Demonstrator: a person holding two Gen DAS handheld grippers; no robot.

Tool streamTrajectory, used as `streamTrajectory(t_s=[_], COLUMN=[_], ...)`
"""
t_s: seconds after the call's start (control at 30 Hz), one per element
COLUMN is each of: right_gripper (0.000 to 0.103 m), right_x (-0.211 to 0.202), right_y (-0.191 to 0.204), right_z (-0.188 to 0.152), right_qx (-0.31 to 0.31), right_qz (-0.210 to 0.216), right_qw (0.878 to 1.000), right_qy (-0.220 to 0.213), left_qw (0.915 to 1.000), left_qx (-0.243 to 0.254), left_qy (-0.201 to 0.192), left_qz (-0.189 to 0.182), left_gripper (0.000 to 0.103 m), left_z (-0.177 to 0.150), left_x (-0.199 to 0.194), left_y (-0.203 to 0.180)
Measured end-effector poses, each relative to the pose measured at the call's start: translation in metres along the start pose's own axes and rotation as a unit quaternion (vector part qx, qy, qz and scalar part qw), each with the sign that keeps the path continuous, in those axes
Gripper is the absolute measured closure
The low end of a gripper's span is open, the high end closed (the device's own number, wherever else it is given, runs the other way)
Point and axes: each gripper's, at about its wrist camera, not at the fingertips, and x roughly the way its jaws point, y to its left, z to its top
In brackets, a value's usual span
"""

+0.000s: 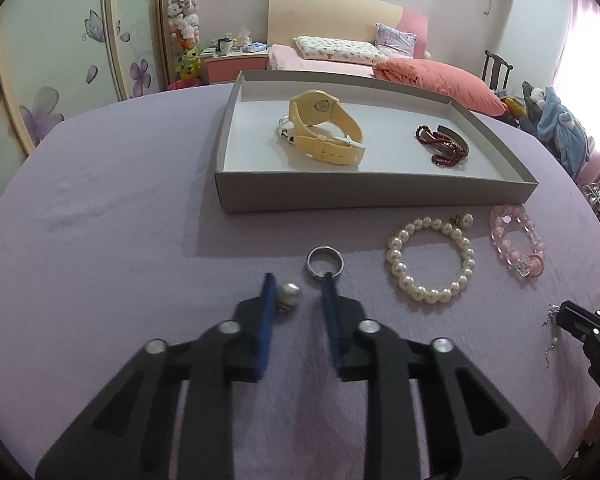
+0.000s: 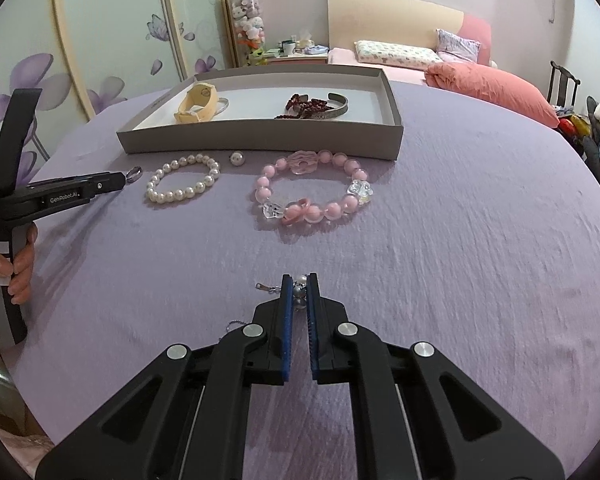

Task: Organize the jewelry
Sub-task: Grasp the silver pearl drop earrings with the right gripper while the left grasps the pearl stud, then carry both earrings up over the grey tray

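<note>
My left gripper (image 1: 298, 282) is low over the purple cloth with its jaws apart. A loose pearl bead (image 1: 288, 294) lies between them against the left pad, clear of the right one. A silver ring (image 1: 325, 265) lies just past the right fingertip. My right gripper (image 2: 299, 281) is shut on a thin silver chain with small grey beads (image 2: 300, 290); the chain's ends trail left on the cloth. The grey tray (image 1: 376, 194) holds a yellow watch (image 1: 324, 128) and a dark red bead bracelet (image 1: 440, 146).
A white pearl bracelet (image 2: 184, 182), a single pearl (image 2: 236, 159) and a pink bead bracelet (image 2: 312, 192) lie on the cloth in front of the tray (image 2: 260, 142). A metal cuff (image 2: 336, 108) sits in the tray. A hand (image 2: 20, 264) holds the left tool.
</note>
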Motion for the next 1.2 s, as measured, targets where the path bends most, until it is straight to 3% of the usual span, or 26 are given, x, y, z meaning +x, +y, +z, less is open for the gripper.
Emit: streamTrajectory(t_s=[0.07,0.3,0.83,1.2], right_gripper=[0.095,0.095,0.095,0.095], right_x=[0.000,-0.003,-0.032,-0.047], right_y=[-0.001,-0.003,-0.002,-0.002], right_z=[0.000,0.001,0.015,0.027], right_qx=[0.002,0.006,0.007,0.007], right_qz=[0.001,0.004,0.024,0.021], right_qw=[1.000,1.000,0.997,0.995], right_qy=[0.000,-0.006,-0.067,-0.100], left_qw=[1.0000,1.0000,0.9968,0.9947], left_qx=[0.000,-0.002,-0.023,-0.030], left_qy=[0.000,-0.003,-0.076,-0.097], left_qz=[0.000,0.003,-0.007,-0.015], left_gripper=[0.089,0.089,0.089,0.089], left_z=[0.001,0.000,-0.019,-0.021], left_x=[0.001,-0.002,-0.066,-0.085], left_y=[0.000,0.002,0.023,0.025])
